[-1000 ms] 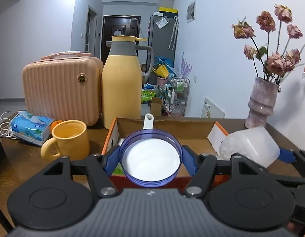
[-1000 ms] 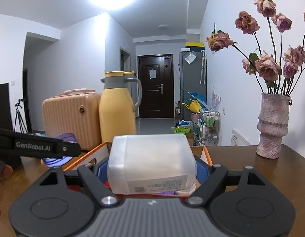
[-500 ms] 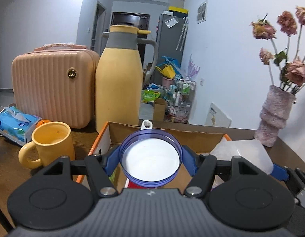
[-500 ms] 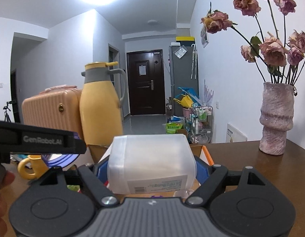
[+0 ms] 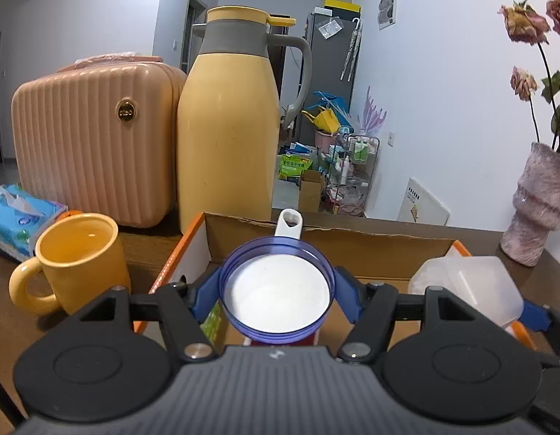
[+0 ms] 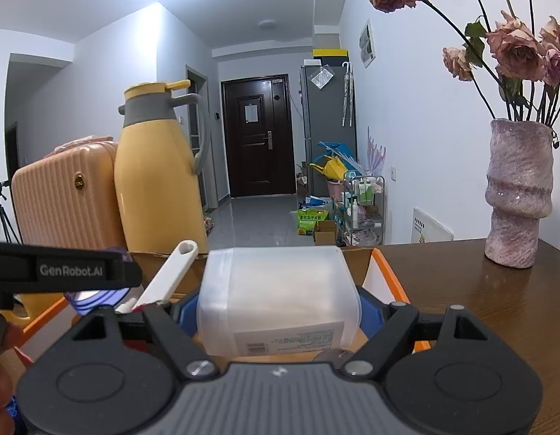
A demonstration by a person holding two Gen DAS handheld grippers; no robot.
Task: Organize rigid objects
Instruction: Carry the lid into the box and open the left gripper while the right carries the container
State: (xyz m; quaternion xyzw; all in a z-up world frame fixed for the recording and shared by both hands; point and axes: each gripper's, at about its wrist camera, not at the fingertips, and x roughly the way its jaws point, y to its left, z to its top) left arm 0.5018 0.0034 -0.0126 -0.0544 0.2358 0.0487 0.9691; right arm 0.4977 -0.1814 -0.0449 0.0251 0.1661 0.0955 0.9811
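My left gripper is shut on a round blue-rimmed scoop cup with a white inside and a white handle that points away. It hangs over the open cardboard box with orange edges. My right gripper is shut on a translucent white plastic container with a label on its near face, held over the box's right part. The container also shows at the right of the left wrist view. The scoop's handle shows in the right wrist view.
A yellow mug stands just left of the box. Behind it are a yellow thermos jug, a pink ribbed case and a tissue pack. A pink vase of dried roses stands on the brown table at the right.
Both grippers have moved forward and a little down toward the box with their objects still held. The jug, case and mug loom larger and the box's inside shows more.
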